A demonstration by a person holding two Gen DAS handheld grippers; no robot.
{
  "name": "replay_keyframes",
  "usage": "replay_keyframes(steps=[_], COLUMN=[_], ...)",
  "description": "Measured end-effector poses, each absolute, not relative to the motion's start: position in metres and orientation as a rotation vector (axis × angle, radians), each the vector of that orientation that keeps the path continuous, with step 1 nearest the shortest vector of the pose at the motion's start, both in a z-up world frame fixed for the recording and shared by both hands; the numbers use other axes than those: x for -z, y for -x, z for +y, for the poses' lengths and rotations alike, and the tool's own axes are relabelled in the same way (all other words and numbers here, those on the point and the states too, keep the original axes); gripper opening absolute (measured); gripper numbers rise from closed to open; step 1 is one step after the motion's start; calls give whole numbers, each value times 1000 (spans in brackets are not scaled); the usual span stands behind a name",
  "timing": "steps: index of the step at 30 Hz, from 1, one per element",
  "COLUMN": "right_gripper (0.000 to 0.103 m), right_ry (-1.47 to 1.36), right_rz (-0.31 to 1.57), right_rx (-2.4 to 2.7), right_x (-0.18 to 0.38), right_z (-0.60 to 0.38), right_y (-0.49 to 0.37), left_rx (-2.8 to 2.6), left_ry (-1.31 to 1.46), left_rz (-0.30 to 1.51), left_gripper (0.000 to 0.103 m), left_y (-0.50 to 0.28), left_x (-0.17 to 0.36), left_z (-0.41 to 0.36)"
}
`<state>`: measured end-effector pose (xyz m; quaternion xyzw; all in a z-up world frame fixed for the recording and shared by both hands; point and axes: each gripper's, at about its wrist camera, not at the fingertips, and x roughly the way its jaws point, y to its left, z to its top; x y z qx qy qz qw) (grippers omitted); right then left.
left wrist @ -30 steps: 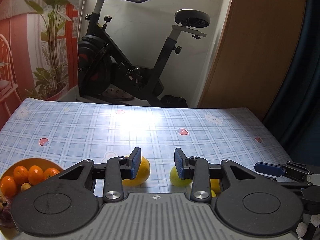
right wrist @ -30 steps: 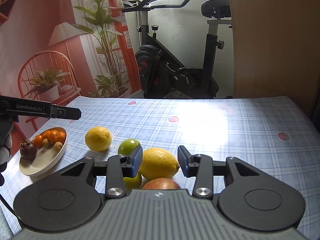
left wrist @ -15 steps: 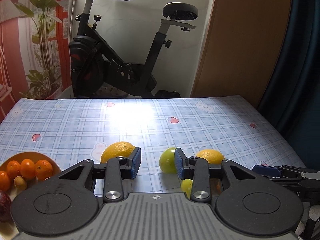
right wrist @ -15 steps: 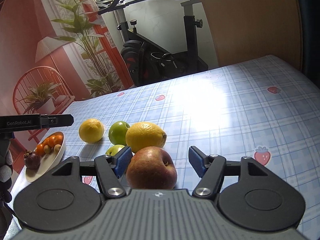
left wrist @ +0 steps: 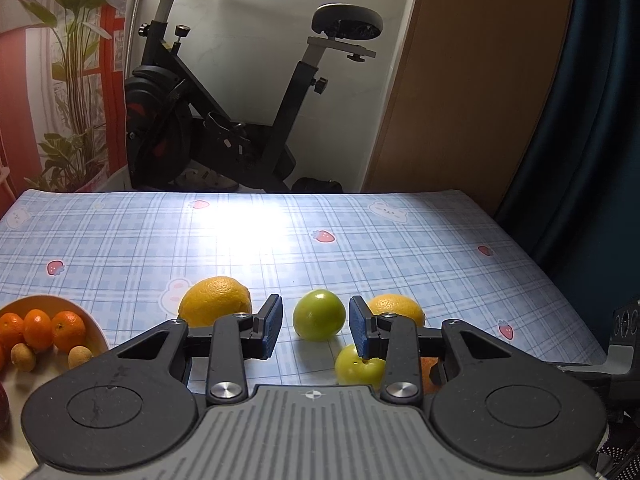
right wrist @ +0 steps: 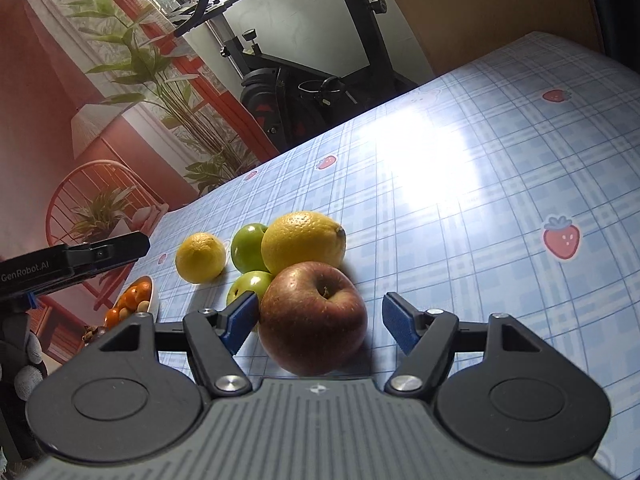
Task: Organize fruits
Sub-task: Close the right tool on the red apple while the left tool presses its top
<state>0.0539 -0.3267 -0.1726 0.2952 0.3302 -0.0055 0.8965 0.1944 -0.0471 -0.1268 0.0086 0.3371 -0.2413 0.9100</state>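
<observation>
A red apple lies on the checked tablecloth between the jaws of my right gripper. Those jaws are opening, and neither pad presses on the apple. Just beyond it sit a large lemon, two green apples and a smaller lemon. My left gripper hovers over the same cluster with a narrow gap and nothing in it. One green apple shows past its pads, and a yellow fruit lies to the left. A bowl of tangerines is at the far left.
An exercise bike stands behind the table's far edge, beside a wooden panel and a dark curtain. The tablecloth stretches bare to the right of the fruit. The left gripper's finger juts in from the left of the right wrist view.
My right gripper has dropped, rolled and opened wider. The red apple now sits between its pads instead of below them. The left gripper has barely shifted.
</observation>
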Motion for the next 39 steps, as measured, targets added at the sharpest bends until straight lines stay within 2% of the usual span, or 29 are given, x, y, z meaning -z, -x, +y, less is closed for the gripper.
replay_keyframes(steps=[14,26,39], right_gripper=[57,57,57], right_ry=[-295,-184,-140], right_rz=[687,691,700], right_rx=[-34,-63,-78], right_x=[151,152,151], right_z=[-278,-254,-249], right_y=[-53,-59,-60], left_rx=[646,682,702], left_ry=[38,139,115], left_rz=[789,963,1013], left_gripper=[38,34,36], left_y=[-192,-215,-220], left_x=[136,166,184], left_z=[-63,-79,-89])
